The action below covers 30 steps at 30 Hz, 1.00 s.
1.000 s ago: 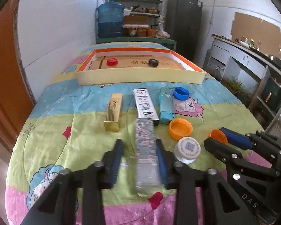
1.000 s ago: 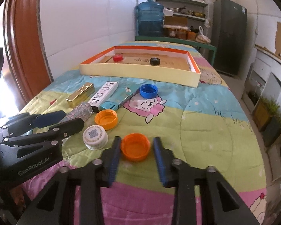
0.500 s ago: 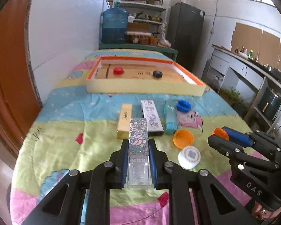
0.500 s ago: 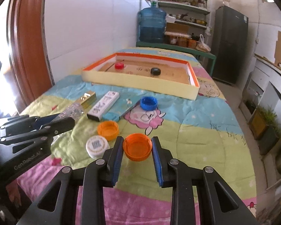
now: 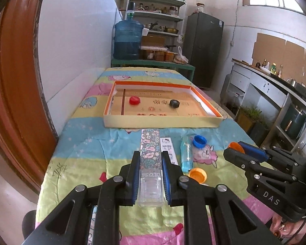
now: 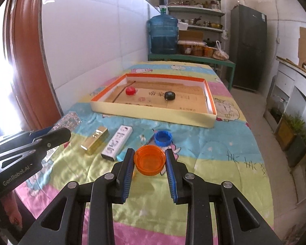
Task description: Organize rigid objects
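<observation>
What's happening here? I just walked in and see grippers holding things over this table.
A person is tidying small items. The left gripper is shut on a floral box; the right gripper is shut on an orange cap. The tray beyond holds a red cap and black cap.

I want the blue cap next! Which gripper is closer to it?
Right. The right gripper, shut on an orange cap, sits just in front of the blue cap. The left gripper, holding a flowery box, is farther off to its left.
</observation>
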### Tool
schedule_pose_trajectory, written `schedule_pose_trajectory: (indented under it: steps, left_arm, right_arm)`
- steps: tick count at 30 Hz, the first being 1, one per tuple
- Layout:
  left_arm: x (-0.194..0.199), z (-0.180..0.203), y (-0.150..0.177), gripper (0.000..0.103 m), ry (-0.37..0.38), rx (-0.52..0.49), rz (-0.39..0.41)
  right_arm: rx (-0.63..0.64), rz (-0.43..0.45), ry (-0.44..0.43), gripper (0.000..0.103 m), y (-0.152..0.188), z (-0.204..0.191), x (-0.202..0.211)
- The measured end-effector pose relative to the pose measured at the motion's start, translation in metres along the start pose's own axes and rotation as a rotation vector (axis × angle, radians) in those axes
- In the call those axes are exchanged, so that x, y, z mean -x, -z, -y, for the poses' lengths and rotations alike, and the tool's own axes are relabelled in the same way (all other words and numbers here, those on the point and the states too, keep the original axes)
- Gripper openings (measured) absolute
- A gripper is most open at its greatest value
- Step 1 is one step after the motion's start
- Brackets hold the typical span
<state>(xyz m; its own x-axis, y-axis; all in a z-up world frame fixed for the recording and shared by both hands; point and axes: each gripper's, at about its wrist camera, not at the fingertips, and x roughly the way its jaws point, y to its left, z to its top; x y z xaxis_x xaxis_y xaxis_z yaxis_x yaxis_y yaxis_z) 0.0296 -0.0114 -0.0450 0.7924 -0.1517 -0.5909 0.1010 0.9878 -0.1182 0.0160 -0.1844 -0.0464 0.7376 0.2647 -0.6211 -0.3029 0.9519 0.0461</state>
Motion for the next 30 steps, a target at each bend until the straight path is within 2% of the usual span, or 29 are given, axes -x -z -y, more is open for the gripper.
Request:
schedule_pose_trajectory:
  steps: [11,30]
  left_arm:
    - [-0.018,-0.006,-0.035,0.020,0.029,0.021,-0.025]
    - [-0.067,-0.007,-0.111,0.020,-0.049,-0.007,0.006]
  right_arm:
    - [-0.010,0.040,0.001,0.031,-0.040,0.006,-0.003]
    - [0.026,0.066,-0.012,0.031,-0.112,0.022,-0.051]
